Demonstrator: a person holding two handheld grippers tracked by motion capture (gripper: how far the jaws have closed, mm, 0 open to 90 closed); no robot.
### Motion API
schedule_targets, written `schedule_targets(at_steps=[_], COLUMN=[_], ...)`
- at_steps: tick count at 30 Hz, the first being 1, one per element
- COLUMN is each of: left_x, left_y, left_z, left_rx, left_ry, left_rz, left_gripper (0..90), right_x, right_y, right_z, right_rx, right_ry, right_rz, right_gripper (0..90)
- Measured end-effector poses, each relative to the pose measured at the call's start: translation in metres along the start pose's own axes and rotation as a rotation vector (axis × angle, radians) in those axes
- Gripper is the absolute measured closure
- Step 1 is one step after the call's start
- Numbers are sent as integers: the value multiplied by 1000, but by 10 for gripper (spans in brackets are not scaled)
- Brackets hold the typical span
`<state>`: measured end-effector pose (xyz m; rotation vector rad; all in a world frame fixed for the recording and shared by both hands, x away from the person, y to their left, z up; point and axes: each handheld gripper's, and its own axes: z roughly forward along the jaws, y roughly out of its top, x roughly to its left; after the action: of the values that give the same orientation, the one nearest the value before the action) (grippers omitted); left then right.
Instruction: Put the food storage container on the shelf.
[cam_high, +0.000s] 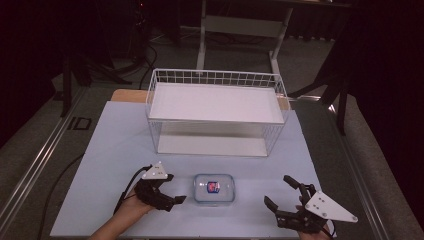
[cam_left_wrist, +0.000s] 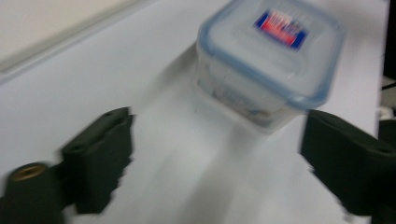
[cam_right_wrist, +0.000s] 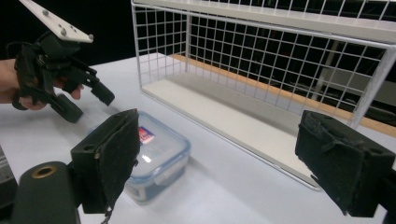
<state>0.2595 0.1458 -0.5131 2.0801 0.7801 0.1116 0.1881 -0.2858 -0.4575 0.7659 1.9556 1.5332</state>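
A: Nearest edge first: left gripper (cam_high: 167, 196) low over the surface (cam_high: 115, 150), jaws spread wide, nothing between them.

B: Aimed at the box (cam_high: 214, 189)?

A: Yes, pointed sideways at it, just beside its left wall. Seen from the left gripper view, box (cam_left_wrist: 268, 65) ahead of the gap, not yet inside. Probably lined up so to straddle the walls on the next push.

B: Right side?

A: Right gripper (cam_high: 282, 195) near the box's other flank, jaws likewise apart and empty, angled up toward the basket. Likely parked there, ready to help.

B: Box itself?

A: Flat on the surface between the two grippers, lid on, blue rim, red and blue label on top. Touched by neither.

B: Farther back?

A: Wire basket (cam_high: 216, 112), white, on its side, open face toward the person. Well apart from the box, straight behind it. Probably turned so for sliding the box in level.
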Motion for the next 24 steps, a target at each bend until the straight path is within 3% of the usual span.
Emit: schedule_targets(at_steps=[2, 4, 7, 8, 10, 11, 13, 17, 18, 19, 20, 21, 24], left_x=[-1, -5, -12, -14, -14, -20, -22, -19, -19, -16, -16, -12, -9], left_y=[2, 12, 22, 25, 25, 34, 37, 43, 43, 44, 44, 44, 42], left_z=[-4, -14, -19, -20, -20, -16, -13, -4, -4, 3, 3, 10, 22], left_rx=[-17, -67, -105, -104, -104, -93, -91, -90, -90, -77, -77, -66, -25], left_ry=[-6, -9, -35, -41, -41, -50, -53, -62, -62, -78, -78, -99, -99], left_rz=[-13, -42, -41, -37, -37, -39, -43, -119, -119, -164, -164, -223, -275], left_gripper=[22, 21, 21, 21, 20, 20, 20, 21, 21, 21, 21, 21, 21], right_x=[1, 1, -2, -3, -4, -5, -5, -7, -7, -7, -7, -7, -7], right_y=[1, 6, 11, 14, 15, 14, 14, 12, 12, 13, 13, 14, 13], right_z=[1, 5, 9, 12, 14, 19, 25, 39, 39, 49, 49, 58, 73], right_rx=[0, 20, 31, 71, 84, 88, 145, 152, 152, 177, 177, 202, 292], right_ry=[10, 8, 3, 7, 24, 39, 48, 78, 78, 91, 91, 122, 162], right_rz=[10, 41, 79, 81, 81, 68, 64, 94, 94, 111, 111, 118, 175], right_gripper=[138, 132, 157, 147, 147, 177, 172, 159, 159, 142, 142, 140, 139])
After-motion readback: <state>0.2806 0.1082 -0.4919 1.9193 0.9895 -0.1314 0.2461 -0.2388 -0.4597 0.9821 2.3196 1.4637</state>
